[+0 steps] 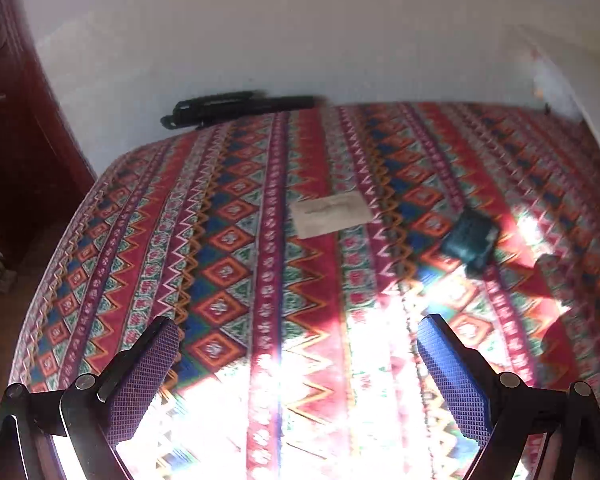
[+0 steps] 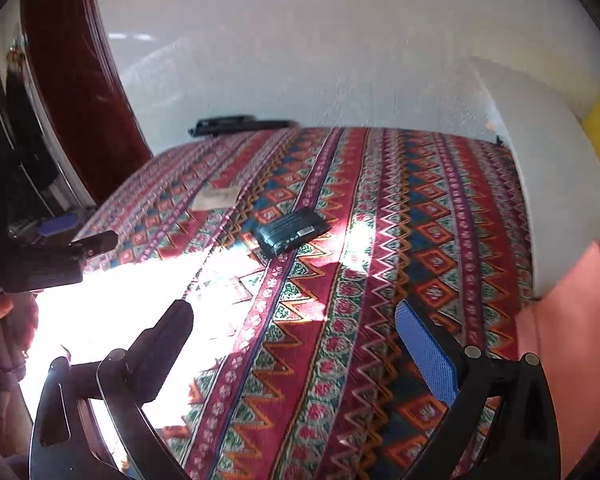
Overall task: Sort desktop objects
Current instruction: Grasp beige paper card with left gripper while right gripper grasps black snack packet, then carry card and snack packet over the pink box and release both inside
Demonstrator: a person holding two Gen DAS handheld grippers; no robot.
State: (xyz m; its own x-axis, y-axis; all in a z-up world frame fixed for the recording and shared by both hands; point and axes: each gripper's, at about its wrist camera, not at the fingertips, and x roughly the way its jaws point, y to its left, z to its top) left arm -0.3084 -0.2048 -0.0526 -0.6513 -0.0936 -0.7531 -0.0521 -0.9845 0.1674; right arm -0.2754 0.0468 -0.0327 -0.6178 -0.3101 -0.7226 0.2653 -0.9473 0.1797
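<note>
The left gripper and right gripper hover spread and empty above the patterned cloth, where the dark pack and pale card lie apart, so either sorting stage fits.

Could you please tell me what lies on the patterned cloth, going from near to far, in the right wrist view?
Dark flat packet → pale card → long black object at the far edge by the wall.
</note>
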